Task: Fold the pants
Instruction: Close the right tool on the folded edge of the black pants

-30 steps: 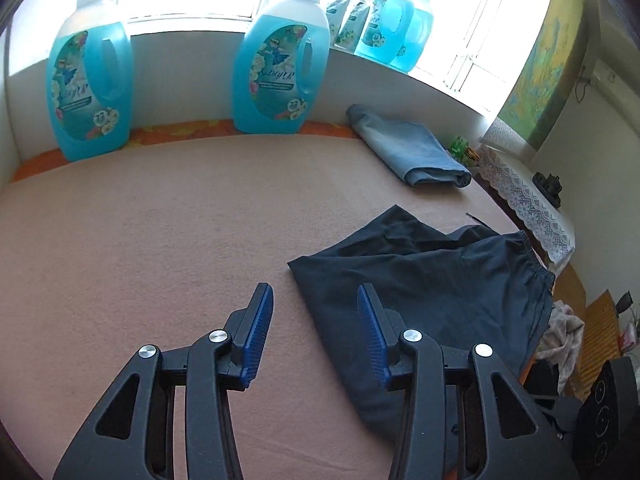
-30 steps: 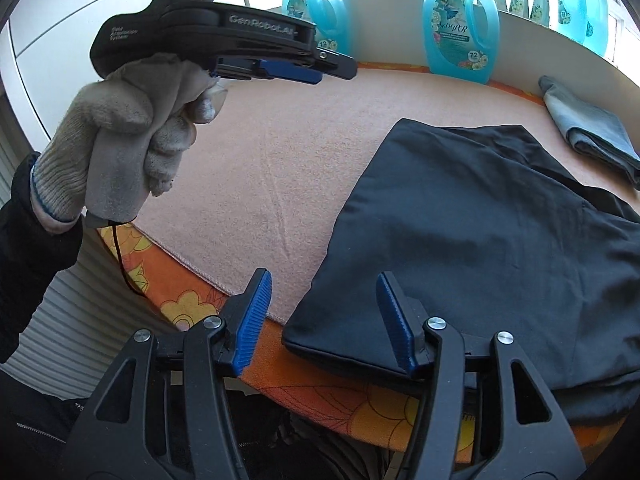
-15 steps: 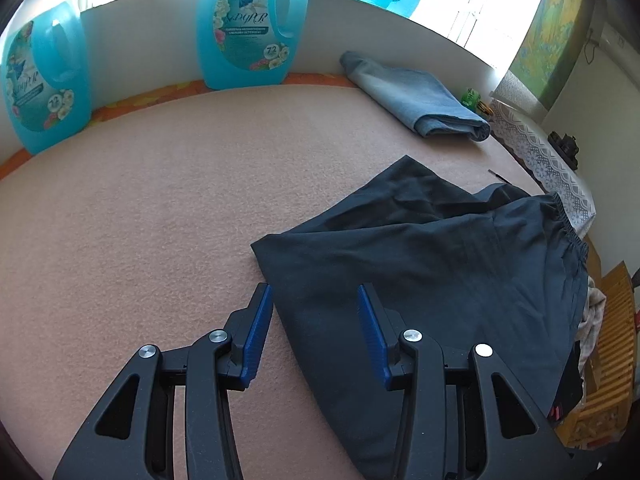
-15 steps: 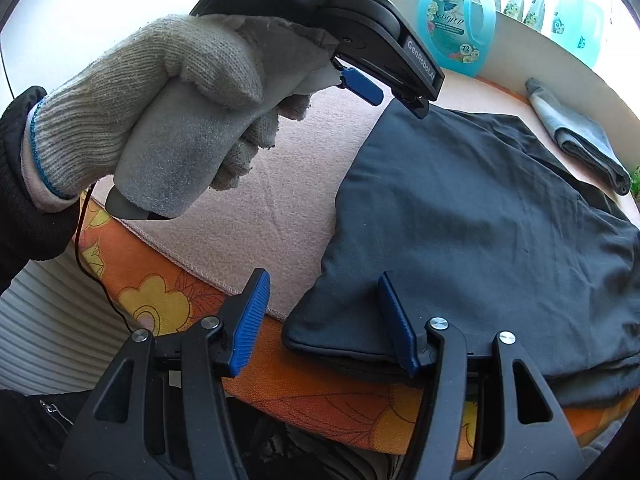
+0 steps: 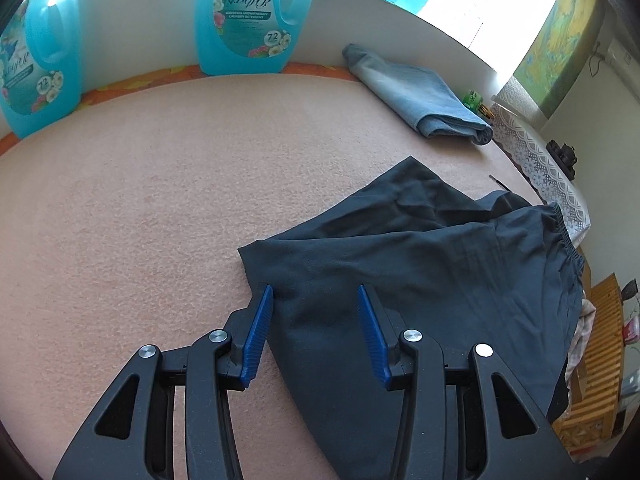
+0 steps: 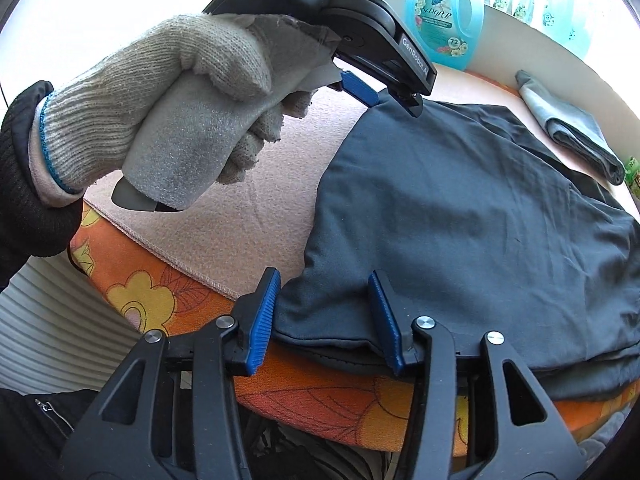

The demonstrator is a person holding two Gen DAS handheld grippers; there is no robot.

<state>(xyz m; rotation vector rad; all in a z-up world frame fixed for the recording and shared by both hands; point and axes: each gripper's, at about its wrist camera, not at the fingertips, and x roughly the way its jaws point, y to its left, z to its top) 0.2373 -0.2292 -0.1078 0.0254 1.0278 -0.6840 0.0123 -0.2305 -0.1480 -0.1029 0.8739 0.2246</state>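
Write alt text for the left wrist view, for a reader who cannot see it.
An open left gripper with blue-padded fingers straddles the near corner of dark pants spread on a pink blanket. Beyond lie folded blue jeans and two turquoise detergent bottles against a white wall.

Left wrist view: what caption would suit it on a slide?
Open left gripper poised over a corner of dark pants on a pink blanket.
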